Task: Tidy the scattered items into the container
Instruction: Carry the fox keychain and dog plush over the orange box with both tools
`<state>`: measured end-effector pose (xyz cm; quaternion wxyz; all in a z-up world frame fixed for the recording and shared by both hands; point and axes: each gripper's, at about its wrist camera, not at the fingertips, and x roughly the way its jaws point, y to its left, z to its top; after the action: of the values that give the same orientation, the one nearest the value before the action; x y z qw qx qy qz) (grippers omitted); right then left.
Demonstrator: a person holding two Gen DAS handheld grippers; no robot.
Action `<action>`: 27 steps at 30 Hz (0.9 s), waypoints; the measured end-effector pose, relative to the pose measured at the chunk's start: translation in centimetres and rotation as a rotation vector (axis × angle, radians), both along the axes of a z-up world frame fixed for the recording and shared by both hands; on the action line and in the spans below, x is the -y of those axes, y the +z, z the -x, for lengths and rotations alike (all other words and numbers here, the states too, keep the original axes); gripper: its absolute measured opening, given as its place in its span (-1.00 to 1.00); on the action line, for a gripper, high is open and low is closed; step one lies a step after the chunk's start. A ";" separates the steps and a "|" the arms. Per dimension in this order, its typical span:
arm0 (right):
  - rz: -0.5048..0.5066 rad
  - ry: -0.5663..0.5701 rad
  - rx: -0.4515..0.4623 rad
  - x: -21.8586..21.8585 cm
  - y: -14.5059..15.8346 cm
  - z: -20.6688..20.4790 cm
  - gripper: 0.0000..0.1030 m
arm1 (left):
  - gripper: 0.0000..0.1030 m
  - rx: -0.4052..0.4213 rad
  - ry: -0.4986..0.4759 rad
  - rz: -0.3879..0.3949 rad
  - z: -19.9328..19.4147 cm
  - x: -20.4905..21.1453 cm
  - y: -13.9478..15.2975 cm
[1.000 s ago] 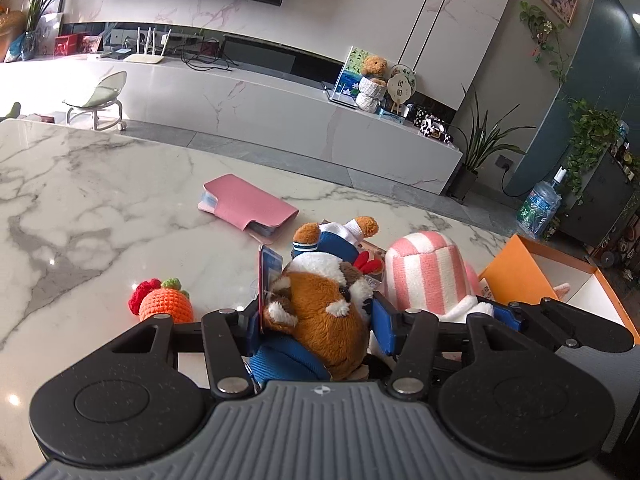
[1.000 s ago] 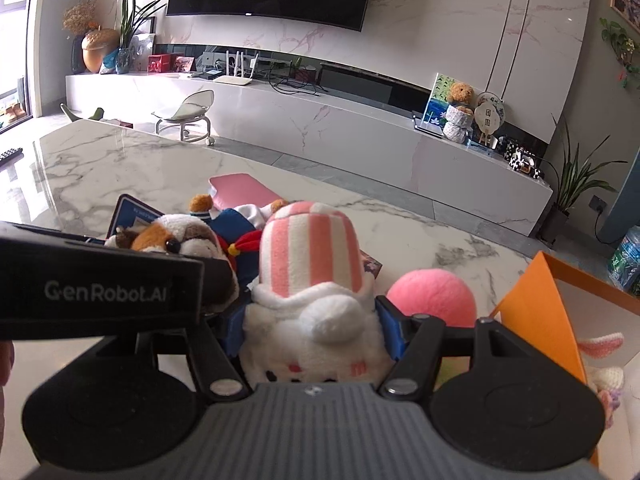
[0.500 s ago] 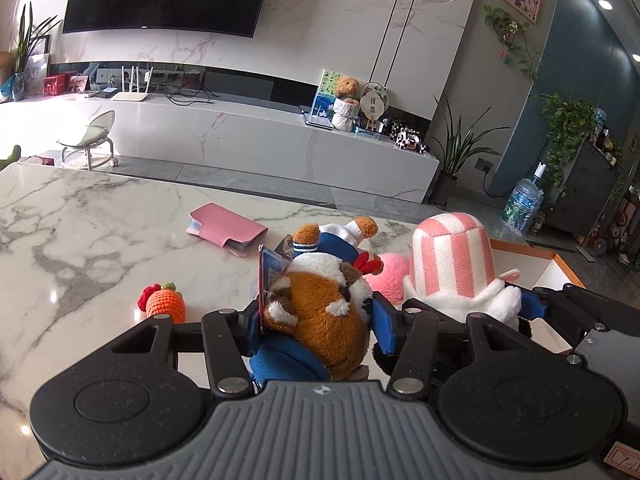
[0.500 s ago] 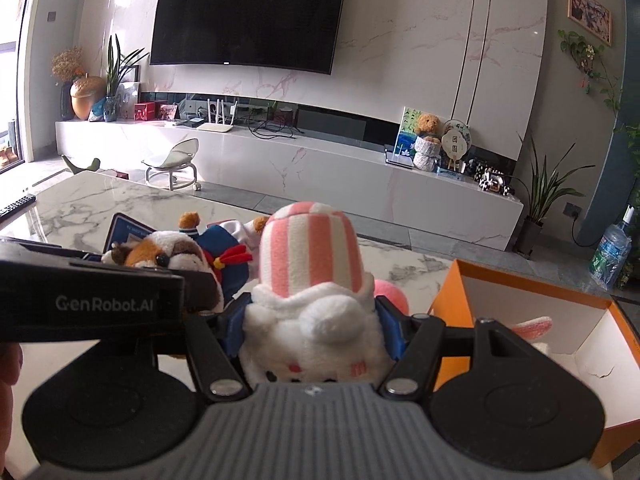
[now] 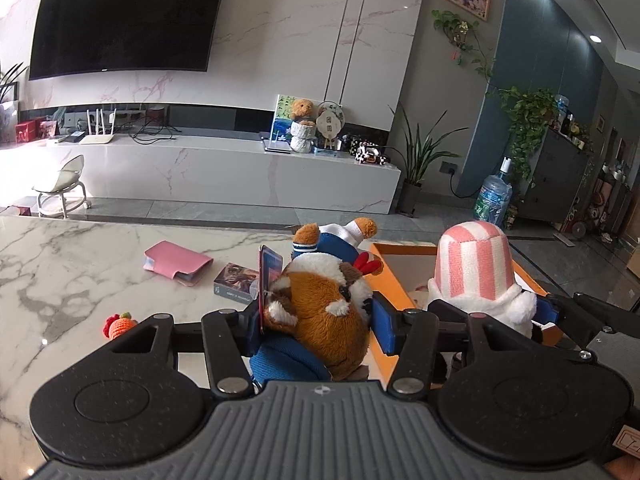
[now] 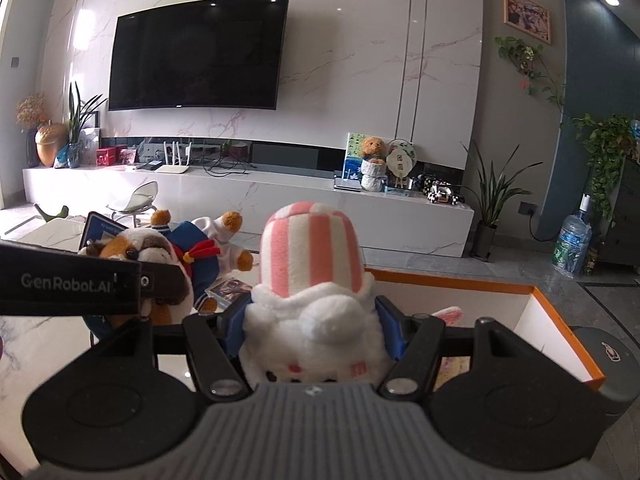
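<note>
My left gripper (image 5: 318,314) is shut on a brown-and-white plush animal in blue clothes (image 5: 320,300), held above the marble table beside the orange box's left wall (image 5: 390,292). My right gripper (image 6: 312,322) is shut on a white plush with a pink-striped hat (image 6: 312,280), held over the open orange box (image 6: 560,320). The striped plush also shows in the left wrist view (image 5: 474,276), and the brown plush in the right wrist view (image 6: 160,256). A pink-eared toy (image 6: 448,314) lies inside the box.
On the marble table (image 5: 60,264) lie a pink wallet (image 5: 178,264), a small picture card box (image 5: 236,288) and a crocheted orange carrot toy (image 5: 120,322). A card or tag (image 5: 266,276) sticks up by the brown plush. The room floor lies beyond the table's far edge.
Both grippers have risen and moved right with their plush toys. The striped plush is now over the orange box, and the brown plush has come up beside the box's left wall.
</note>
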<state>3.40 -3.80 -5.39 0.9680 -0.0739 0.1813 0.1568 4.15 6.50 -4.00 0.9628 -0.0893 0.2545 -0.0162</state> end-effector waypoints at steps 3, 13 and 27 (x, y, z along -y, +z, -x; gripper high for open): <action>-0.025 -0.035 -0.006 2.1 0.2 -0.1 0.29 | 0.18 -0.008 -0.033 -0.005 -0.6 1.8 0.2; -0.103 -0.162 -0.038 9.7 0.0 -2.3 0.29 | 0.18 -0.015 -0.136 -0.027 -3.9 7.8 0.8; -0.134 -0.221 -0.109 17.3 0.0 -11.3 0.30 | 0.18 -0.067 -0.217 -0.028 -10.3 13.6 -0.4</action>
<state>14.71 -21.11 -5.40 0.9709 0.0198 0.2297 0.0647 14.43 -7.13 -4.42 0.9475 -0.0481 0.2948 -0.1139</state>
